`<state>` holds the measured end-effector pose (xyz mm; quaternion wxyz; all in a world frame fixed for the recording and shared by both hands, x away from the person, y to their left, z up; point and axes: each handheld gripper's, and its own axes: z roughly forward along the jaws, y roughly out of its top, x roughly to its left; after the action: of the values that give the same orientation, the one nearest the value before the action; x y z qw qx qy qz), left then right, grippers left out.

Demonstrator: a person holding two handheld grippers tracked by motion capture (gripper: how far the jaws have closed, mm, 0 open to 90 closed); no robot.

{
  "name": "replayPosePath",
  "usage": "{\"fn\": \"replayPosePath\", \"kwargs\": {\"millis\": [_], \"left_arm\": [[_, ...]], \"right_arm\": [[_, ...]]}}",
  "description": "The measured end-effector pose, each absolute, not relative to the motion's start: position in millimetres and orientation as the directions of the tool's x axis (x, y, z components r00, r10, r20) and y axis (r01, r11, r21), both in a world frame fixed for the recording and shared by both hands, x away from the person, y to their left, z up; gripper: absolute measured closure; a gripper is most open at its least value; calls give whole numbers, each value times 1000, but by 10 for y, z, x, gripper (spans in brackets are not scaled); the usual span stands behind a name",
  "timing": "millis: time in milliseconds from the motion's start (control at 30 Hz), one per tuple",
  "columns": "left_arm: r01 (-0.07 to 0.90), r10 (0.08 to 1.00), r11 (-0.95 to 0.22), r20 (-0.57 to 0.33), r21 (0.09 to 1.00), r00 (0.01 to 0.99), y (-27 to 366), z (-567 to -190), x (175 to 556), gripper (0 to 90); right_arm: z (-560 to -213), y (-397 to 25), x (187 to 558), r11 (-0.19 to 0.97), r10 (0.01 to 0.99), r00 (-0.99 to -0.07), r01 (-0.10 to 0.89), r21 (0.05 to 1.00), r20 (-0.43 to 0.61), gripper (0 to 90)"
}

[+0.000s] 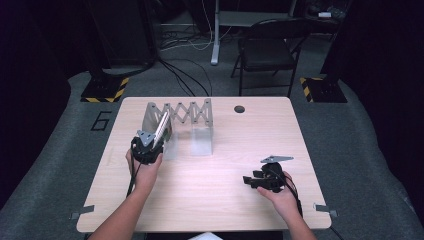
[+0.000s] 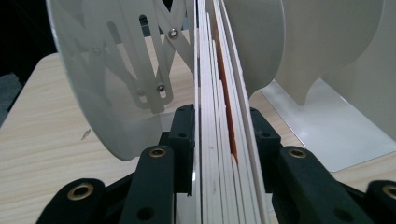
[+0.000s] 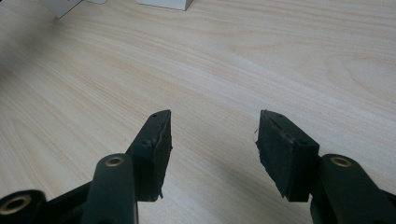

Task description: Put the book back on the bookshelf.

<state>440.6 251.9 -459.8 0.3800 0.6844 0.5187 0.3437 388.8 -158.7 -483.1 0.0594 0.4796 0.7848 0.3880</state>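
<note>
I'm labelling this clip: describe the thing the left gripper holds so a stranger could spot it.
On the wooden table, find the pale accordion rack at the far left. The left gripper is shut on a thin book at the rack's left end; its white page edges and orange streak set it apart.

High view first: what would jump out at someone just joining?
The grey metal accordion book rack at the table's far left, with the left gripper shut on a thin white-paged book at the rack's left end. Then the right gripper, jaws open, empty, low over bare wood at the near right.
</note>
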Motion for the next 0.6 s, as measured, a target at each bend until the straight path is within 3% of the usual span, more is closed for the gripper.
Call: {"fn": "replayPosePath", "kwargs": {"millis": [600], "left_arm": [[391, 971, -139, 47, 910, 236, 2570, -4352, 4153, 657]], "right_arm": [[-4824, -1483, 3960, 272, 776, -569, 691, 670, 271, 448]]}}
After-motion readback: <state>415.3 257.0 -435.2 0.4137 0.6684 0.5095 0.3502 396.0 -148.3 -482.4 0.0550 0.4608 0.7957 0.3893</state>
